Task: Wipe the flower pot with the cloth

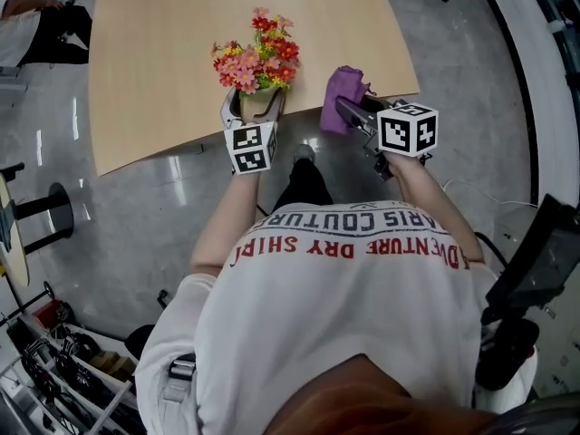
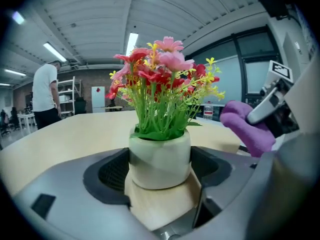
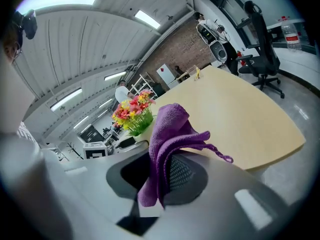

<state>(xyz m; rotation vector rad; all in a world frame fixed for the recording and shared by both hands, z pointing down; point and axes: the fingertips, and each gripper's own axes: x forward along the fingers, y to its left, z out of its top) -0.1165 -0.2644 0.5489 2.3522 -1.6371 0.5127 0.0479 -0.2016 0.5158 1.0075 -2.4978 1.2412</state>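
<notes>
**Pot clamped, cloth held alongside**

In the head view's upper centre, the small white round flower pot (image 2: 160, 156) of red, pink and yellow artificial flowers (image 2: 160, 79) stands near the front edge of the pale wooden table (image 1: 163, 53). The left gripper (image 1: 254, 100) clamps its sides. Just right of it, the right gripper (image 3: 160, 176) pinches a bunched purple cloth (image 3: 169, 129).

Wood table (image 1: 163, 53) w/ flower pot (image 1: 257, 105) near front edge.
</notes>
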